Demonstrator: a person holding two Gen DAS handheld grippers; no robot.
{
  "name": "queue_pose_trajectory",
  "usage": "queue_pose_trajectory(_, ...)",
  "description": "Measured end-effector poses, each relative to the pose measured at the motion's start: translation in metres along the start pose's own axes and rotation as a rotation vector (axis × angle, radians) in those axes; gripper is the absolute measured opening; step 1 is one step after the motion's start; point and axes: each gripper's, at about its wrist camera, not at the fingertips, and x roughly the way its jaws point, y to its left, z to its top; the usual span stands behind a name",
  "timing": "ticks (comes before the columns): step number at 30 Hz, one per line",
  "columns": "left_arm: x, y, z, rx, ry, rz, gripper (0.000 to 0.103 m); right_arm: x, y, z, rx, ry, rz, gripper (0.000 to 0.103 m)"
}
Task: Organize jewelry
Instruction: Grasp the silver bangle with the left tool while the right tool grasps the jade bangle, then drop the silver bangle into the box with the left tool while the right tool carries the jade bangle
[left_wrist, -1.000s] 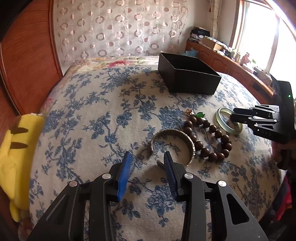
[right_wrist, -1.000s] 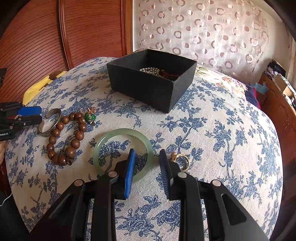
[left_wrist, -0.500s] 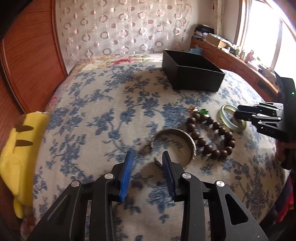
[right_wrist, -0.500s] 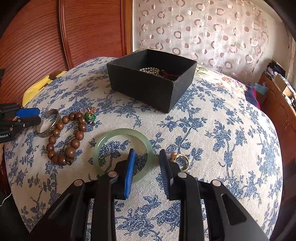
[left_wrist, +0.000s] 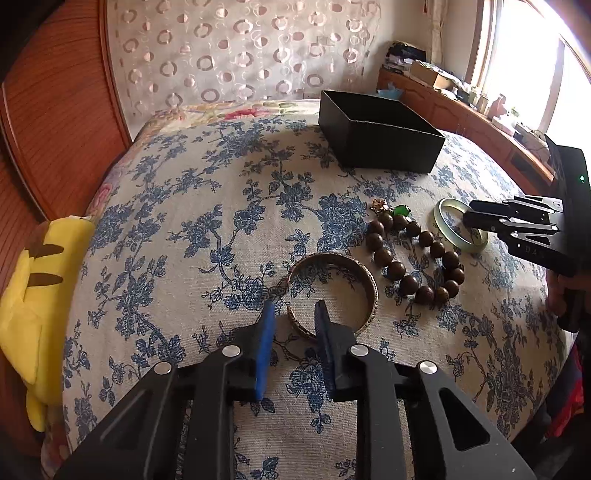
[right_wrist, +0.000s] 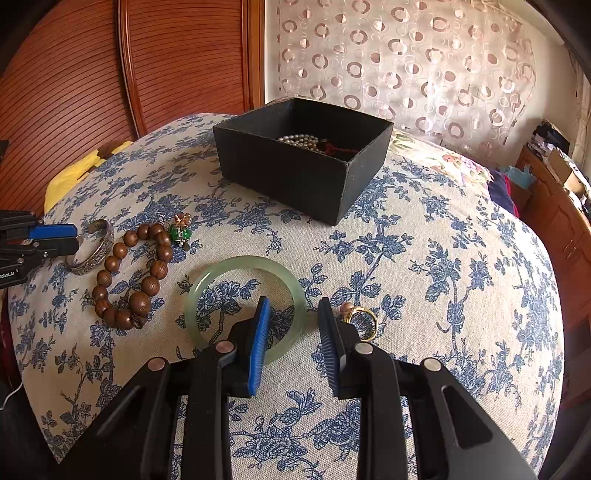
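Observation:
A silver cuff bracelet (left_wrist: 340, 288) lies on the floral cloth; my left gripper (left_wrist: 293, 314) is open with the cuff's near end between its fingertips. Beside the cuff lie a brown wooden bead bracelet (left_wrist: 413, 254) and a small green and gold charm (left_wrist: 397, 211). A pale green jade bangle (right_wrist: 245, 299) lies flat; my right gripper (right_wrist: 293, 314) is open and straddles its near right rim. A gold ring (right_wrist: 364, 321) lies just right of the right finger. A black open box (right_wrist: 303, 155) at the back holds pearls and a red cord.
A yellow plush toy (left_wrist: 40, 288) lies at the cloth's left edge. A wooden headboard (right_wrist: 110, 74) and a patterned curtain (right_wrist: 406, 59) stand behind. A wooden cabinet (left_wrist: 461, 118) with clutter runs along the window side. The cloth surface drops off at its rounded edges.
My left gripper has moved forward to the cuff and narrowed, so the cuff's end now sits between its fingers. The right gripper has stayed at the jade bangle.

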Motion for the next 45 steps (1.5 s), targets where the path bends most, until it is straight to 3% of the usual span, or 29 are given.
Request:
queue_pose_trajectory(1, 0.000, 0.000, 0.000, 0.000, 0.000, 0.002, 0.010, 0.000, 0.001, 0.000, 0.000, 0.000, 0.000, 0.029)
queue_pose_trajectory(10, -0.003, 0.000, 0.002, 0.013, -0.036, 0.029, 0.002, 0.001, -0.003, 0.002, 0.017, 0.020, 0.010, 0.029)
queue_pose_trajectory(11, -0.003, 0.000, 0.004, 0.012, -0.040, 0.029, 0.002, 0.001, -0.003, 0.003, 0.021, 0.025, 0.014, 0.026)
queue_pose_trajectory(12, -0.005, 0.000, 0.006, 0.012, -0.047, 0.027, 0.002, 0.002, -0.003, 0.004, 0.018, 0.030, 0.013, 0.013)
queue_pose_trajectory(15, -0.009, -0.001, 0.012, 0.011, -0.073, 0.015, 0.002, 0.002, -0.004, 0.007, 0.016, 0.036, 0.025, 0.009)
queue_pose_trajectory(32, -0.032, -0.022, 0.065, 0.056, -0.209, -0.022, 0.003, -0.033, -0.003, 0.028, -0.021, -0.102, -0.036, 0.009)
queue_pose_trajectory(45, -0.013, -0.051, 0.139, 0.109, -0.279, -0.083, 0.003, -0.045, -0.037, 0.062, -0.014, -0.171, -0.049, 0.009)
